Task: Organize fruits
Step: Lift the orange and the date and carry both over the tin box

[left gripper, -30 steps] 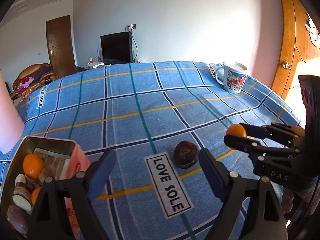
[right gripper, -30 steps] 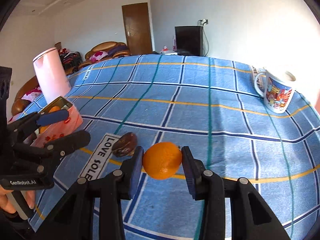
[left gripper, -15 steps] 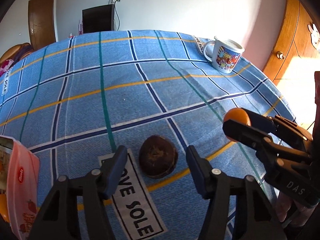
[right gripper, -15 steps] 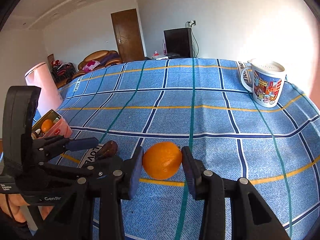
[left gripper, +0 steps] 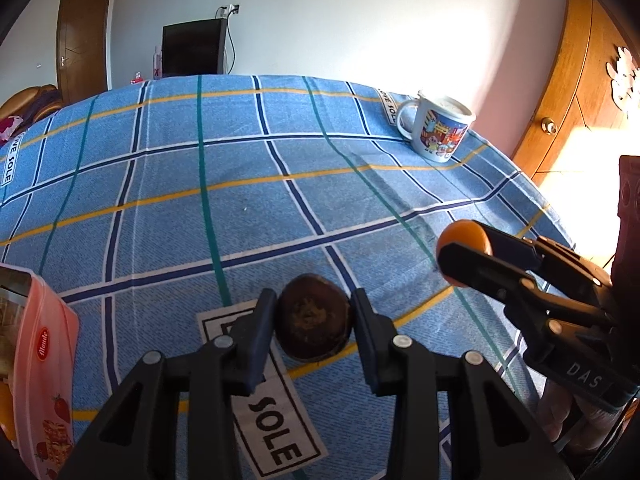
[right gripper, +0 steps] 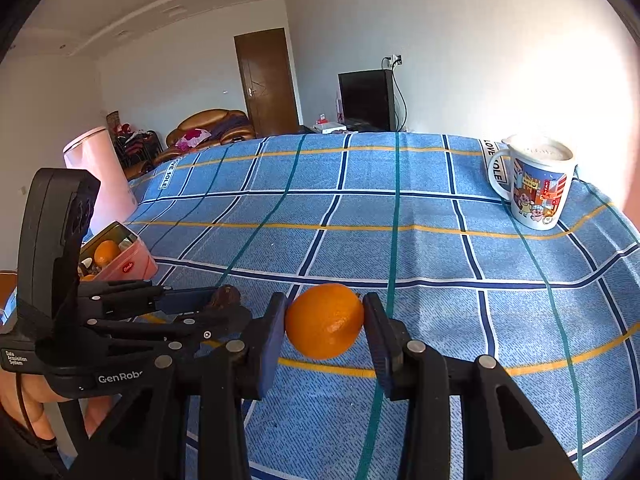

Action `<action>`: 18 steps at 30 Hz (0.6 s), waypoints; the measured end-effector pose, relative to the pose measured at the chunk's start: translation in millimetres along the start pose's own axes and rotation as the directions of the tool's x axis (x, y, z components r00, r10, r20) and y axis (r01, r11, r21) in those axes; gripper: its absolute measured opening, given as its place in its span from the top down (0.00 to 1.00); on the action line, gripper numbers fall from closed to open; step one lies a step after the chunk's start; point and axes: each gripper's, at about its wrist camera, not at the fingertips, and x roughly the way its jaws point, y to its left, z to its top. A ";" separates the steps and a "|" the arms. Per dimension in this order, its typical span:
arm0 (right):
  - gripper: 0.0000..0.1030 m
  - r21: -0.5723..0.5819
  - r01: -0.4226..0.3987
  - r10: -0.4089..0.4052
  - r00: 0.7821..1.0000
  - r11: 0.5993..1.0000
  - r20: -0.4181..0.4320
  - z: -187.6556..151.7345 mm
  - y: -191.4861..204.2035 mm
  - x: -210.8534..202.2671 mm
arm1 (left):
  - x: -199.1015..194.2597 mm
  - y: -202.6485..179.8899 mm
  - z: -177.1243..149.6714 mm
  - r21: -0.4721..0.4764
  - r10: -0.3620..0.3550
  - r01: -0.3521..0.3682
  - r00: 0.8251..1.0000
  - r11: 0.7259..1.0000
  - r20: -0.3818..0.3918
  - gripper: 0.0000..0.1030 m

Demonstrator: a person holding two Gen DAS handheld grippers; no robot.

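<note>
Closing on the dark brown round fruit (left gripper: 313, 329), the left hand-held gripper (left gripper: 313, 334) touches it; at three o'clock, the right hand-held gripper (right gripper: 325, 326) grips the round orange fruit (right gripper: 325, 321).

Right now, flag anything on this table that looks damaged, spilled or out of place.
Only the dark brown fruit between the left gripper fingers: its skin looks dull and blotchy beside the bright orange the right gripper holds. Nothing is spilled; the mug stands upright.

White walls (right gripper: 460, 32) and a stepped white ceiling (right gripper: 180, 4) close the room. A dark wooden door (right gripper: 266, 80) stands beside a black TV (right gripper: 366, 98) plugged into a wall socket (right gripper: 396, 58). A brown sofa (right gripper: 208, 128) holds clothes. Sunlight glares at right, warming a lighter wooden door (left gripper: 576, 80).
</note>
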 end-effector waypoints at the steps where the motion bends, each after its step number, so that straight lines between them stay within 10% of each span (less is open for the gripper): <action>1: 0.60 -0.001 -0.001 0.001 1.000 1.000 0.005 0.0 0.1 -1.1 | -1.0 -0.5 0.3 0.003 0.004 -0.004 1.000 1.000 0.008 0.61; 18: 0.60 -0.020 -0.024 0.026 0.995 1.000 0.096 -0.8 2.0 -17.4 | -26.4 -5.3 -3.2 0.024 0.078 -0.082 0.986 0.996 0.147 0.61</action>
